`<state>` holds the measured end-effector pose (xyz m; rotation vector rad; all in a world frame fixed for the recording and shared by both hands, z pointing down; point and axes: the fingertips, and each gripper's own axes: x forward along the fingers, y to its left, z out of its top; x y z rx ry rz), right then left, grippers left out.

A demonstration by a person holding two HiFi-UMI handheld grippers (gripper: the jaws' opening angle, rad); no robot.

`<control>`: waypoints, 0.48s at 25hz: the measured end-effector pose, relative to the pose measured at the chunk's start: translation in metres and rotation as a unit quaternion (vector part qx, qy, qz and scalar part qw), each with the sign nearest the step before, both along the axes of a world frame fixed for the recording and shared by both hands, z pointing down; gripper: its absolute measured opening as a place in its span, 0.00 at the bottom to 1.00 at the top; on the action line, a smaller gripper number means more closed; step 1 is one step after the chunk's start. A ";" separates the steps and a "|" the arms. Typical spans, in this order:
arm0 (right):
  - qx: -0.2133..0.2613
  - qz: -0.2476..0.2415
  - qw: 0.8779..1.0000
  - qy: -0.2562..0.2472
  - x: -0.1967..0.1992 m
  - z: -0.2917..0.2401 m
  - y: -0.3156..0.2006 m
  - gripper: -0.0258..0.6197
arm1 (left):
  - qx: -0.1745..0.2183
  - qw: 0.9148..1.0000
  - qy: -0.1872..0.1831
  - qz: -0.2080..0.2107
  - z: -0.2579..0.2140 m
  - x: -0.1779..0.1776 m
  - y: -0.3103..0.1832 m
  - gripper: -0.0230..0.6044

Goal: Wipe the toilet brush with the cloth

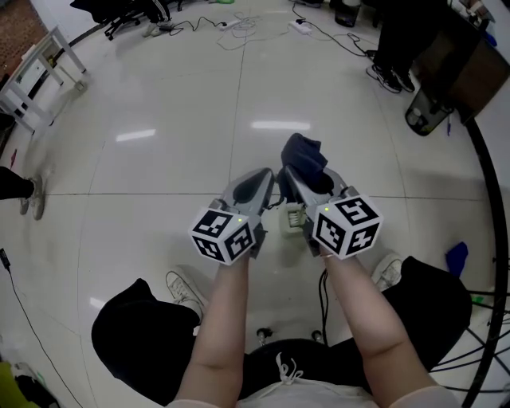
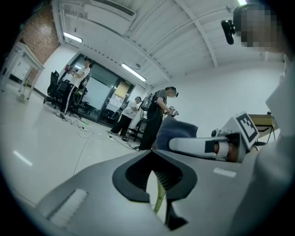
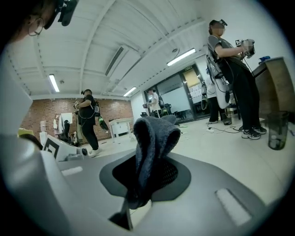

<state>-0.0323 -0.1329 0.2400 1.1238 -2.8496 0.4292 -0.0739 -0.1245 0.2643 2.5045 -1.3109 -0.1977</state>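
My right gripper [image 1: 292, 180] is shut on a dark blue cloth [image 1: 305, 159], which bunches up above its jaws [image 3: 154, 138]. My left gripper [image 1: 266, 182] sits right beside it, tips nearly touching. A thin pale green strip, the toilet brush's handle [image 2: 160, 196], is pinched between the left jaws. A whitish-green part of the brush [image 1: 292, 217] shows low down between the two grippers. In the left gripper view the cloth [image 2: 177, 131] and the right gripper [image 2: 203, 146] lie just to the right. Both grippers hover over the floor in front of my knees.
My shoes [image 1: 185, 292] and black trousers are below. A white rack [image 1: 36, 76] stands far left, cables [image 1: 239, 24] lie at the top, a dark bin [image 1: 426, 111] is upper right, and a small blue item [image 1: 457, 256] lies at the right. Other people stand around the room.
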 end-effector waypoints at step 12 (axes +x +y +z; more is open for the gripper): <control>-0.067 0.065 0.996 0.011 0.047 0.076 -0.020 0.14 | -0.005 1.000 0.029 -0.008 -0.004 -0.005 -0.003 0.05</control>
